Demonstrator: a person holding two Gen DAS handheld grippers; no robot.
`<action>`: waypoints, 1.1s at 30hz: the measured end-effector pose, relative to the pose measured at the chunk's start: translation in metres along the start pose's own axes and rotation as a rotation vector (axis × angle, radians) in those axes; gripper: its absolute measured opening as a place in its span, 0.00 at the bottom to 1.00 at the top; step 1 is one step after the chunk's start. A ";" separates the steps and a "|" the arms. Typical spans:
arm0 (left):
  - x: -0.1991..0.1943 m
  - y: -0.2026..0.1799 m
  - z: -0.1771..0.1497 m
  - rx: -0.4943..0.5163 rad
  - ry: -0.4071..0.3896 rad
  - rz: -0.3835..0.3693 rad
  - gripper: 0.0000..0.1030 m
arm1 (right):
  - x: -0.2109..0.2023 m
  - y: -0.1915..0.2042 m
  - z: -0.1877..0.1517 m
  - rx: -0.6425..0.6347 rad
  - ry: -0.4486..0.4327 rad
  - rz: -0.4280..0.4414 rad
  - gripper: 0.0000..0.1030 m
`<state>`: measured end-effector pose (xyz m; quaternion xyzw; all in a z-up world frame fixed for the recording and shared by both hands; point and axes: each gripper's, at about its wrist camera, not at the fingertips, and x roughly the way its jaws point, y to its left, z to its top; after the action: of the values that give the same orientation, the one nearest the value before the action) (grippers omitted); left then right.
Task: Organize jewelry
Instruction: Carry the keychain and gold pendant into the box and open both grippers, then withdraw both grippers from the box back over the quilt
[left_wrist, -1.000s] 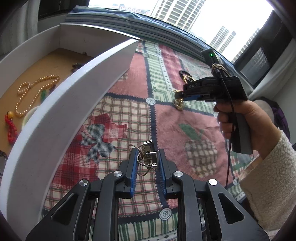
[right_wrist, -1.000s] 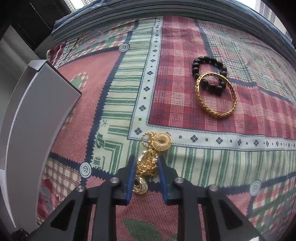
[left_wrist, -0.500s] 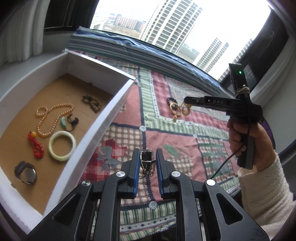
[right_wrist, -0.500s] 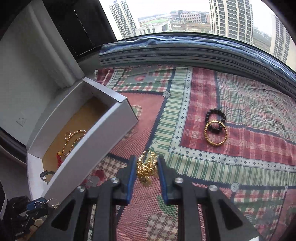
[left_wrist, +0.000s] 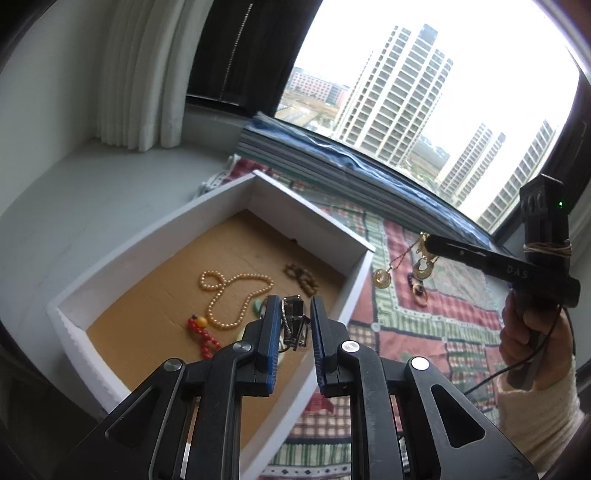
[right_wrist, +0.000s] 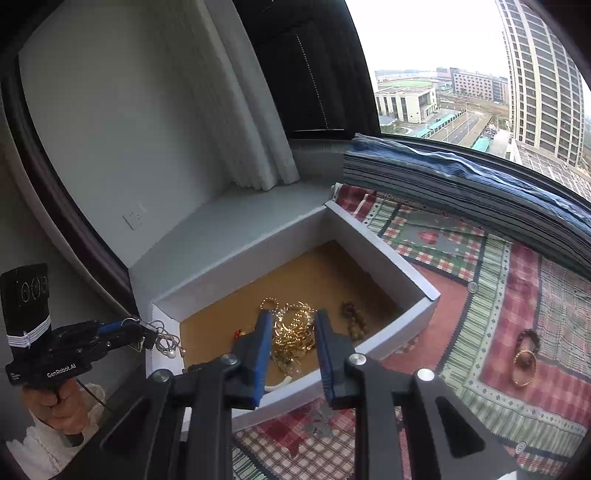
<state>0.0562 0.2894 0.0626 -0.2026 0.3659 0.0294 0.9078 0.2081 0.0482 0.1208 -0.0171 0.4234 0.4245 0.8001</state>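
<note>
My left gripper (left_wrist: 293, 317) is shut on a silver chain piece (left_wrist: 293, 325) and holds it above the near right part of the white box (left_wrist: 314, 214). My right gripper (right_wrist: 291, 336) is shut on a tangled gold necklace (right_wrist: 293, 338) and holds it in the air near the box's (right_wrist: 399, 332) right wall. In the left wrist view the gold necklace (left_wrist: 382, 277) dangles from the right gripper (left_wrist: 428, 242). In the box lie a pearl necklace (left_wrist: 236, 291), a red bead string (left_wrist: 203, 334) and a brown bead bracelet (left_wrist: 301, 278).
A gold bangle (right_wrist: 523, 365) and a dark bead bracelet (right_wrist: 528, 338) lie on the patchwork cloth (right_wrist: 480, 280) to the right. A folded blue cloth (right_wrist: 461, 173) runs along the window. The box stands by a grey sill and white curtain (left_wrist: 140, 81).
Both grippers have risen from the cloth with their jewelry and moved left toward the box. The left one now hangs over the box's inside.
</note>
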 end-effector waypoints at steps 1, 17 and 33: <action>0.007 0.010 0.000 -0.016 0.008 0.017 0.14 | 0.012 0.005 0.002 -0.005 0.016 0.008 0.23; 0.094 0.116 -0.034 -0.145 0.173 0.248 0.39 | 0.168 -0.032 -0.037 0.045 0.310 -0.106 0.46; 0.035 -0.019 -0.059 0.070 -0.009 0.091 0.86 | 0.036 -0.010 -0.102 -0.048 0.042 -0.251 0.73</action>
<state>0.0468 0.2461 0.0074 -0.1538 0.3715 0.0585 0.9137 0.1580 0.0263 0.0274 -0.0982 0.4243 0.3305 0.8373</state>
